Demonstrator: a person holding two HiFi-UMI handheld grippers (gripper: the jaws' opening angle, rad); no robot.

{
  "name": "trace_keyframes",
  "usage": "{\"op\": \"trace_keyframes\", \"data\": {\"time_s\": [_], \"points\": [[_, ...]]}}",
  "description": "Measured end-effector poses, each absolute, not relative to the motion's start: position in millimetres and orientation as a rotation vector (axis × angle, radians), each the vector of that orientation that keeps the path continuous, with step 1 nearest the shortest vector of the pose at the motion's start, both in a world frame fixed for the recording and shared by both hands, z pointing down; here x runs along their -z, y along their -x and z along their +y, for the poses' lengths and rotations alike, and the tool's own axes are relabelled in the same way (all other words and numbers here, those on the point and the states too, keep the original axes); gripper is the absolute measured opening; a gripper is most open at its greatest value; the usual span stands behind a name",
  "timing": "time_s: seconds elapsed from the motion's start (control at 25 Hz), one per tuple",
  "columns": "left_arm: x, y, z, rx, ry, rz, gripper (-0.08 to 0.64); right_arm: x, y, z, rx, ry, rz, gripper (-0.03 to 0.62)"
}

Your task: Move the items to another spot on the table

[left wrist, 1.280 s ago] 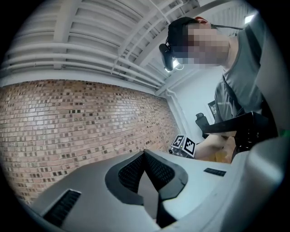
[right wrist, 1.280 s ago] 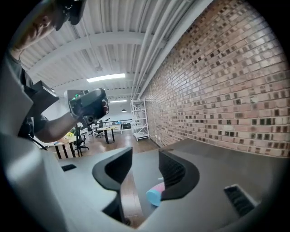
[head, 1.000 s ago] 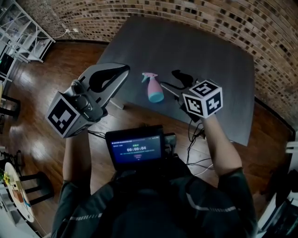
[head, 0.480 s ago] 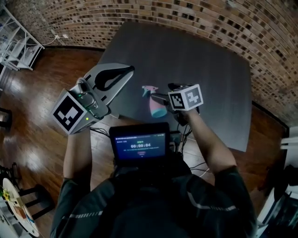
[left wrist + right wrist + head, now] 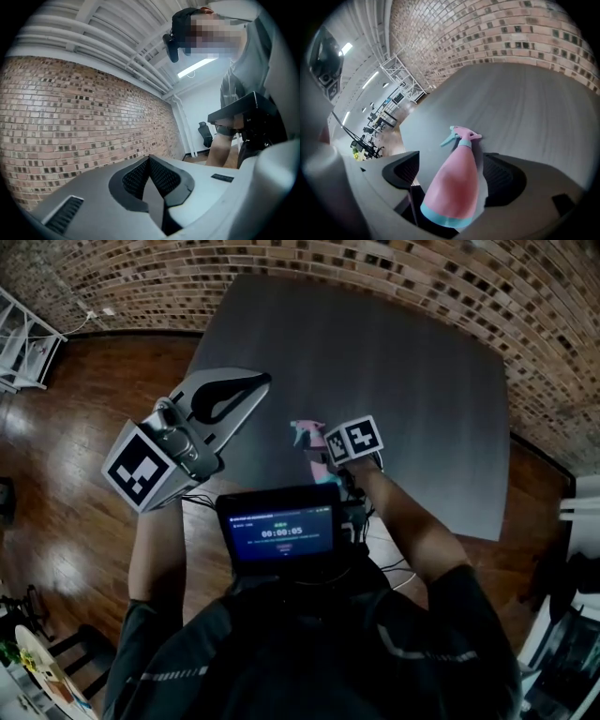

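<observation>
Lying on its side near the front edge of the dark grey surface (image 5: 403, 371), the pink spray bottle (image 5: 314, 444) points its teal trigger away from the person. The right tool (image 5: 451, 171) is down over it, its jaws having just been opening and now spread wide, with the bottle's body between the pads and a gap showing on the left side. Out over the surface's left corner, the left tool (image 5: 255, 382) is pressed together on nothing.
</observation>
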State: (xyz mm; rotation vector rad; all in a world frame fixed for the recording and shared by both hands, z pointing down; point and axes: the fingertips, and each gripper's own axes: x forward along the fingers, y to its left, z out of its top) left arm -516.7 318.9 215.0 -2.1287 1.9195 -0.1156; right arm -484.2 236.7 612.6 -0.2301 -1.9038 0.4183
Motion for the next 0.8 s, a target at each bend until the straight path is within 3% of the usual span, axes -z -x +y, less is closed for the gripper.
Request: {"op": "trace_keyframes", "data": {"time_s": [0.52,0.8], "points": [[-242,555,308,0.045,2.213,1.911,-0.003,-673,472,236,-0.449,0.135,-1.708,0.434],[-249,561,306,0.025,2.24,1.889,-0.003,-676,474,234,-0.448,0.116,-1.729,0.387]]}}
